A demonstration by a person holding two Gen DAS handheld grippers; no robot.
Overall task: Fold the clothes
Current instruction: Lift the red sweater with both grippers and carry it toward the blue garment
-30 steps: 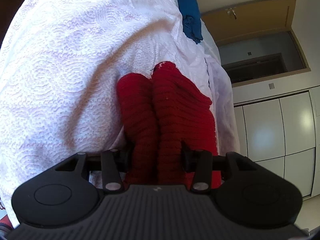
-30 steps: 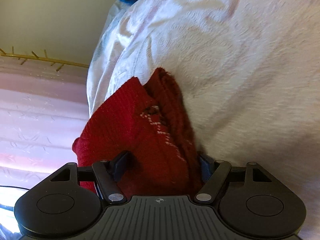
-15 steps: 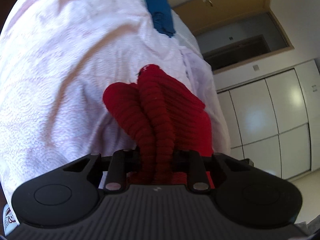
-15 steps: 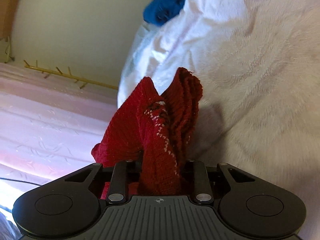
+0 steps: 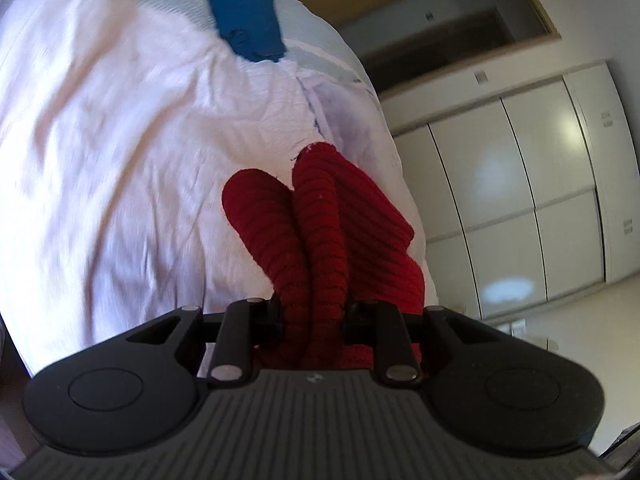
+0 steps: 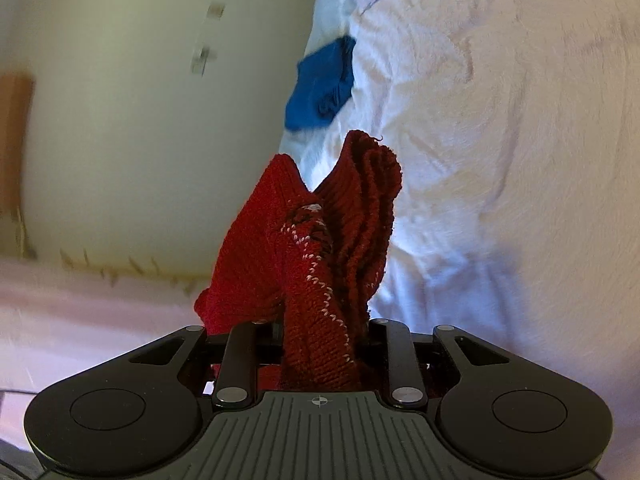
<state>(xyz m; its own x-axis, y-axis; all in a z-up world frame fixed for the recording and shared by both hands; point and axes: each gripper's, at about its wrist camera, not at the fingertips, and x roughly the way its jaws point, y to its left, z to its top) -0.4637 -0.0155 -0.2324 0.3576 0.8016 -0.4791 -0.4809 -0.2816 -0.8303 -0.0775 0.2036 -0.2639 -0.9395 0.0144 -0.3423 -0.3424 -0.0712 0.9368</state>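
Knit (image 5: 320, 232), red, bunched in thick rolls, is pinched in both my tools: L gripper (image 5: 312, 316) is clamped on two ribbed rolls of it, R gripper (image 6: 320, 328) is clamped on a wad w/ a white stitch line showing. It's off the bed (image 5: 120, 120), hanging above the white cover near the bed's far edge, on the side toward the wardrobe (image 5: 520, 200). A blue garment (image 5: 244, 12) lies further up the bed, well apart from mine.

Risks as I judge them: each grip holds a gathered lump, not a flat edge, so layers could slide out unevenly & the knit would sag or twist between the tools. Can't see the span between the grips, so can't tell if it hangs straight or crossed; laying it down twisted would give a crooked fold. The cover is rumpled too, so the knit may catch & drag it. The loose thread at the knit's top could snag.

Pose: L tool is angled along the bed, bed to its left, wardrobe to its right. R tool looks the other way, wall (image 6: 140, 120) to its left, bed to its right. Both views are blurred, so I judge both are moving.
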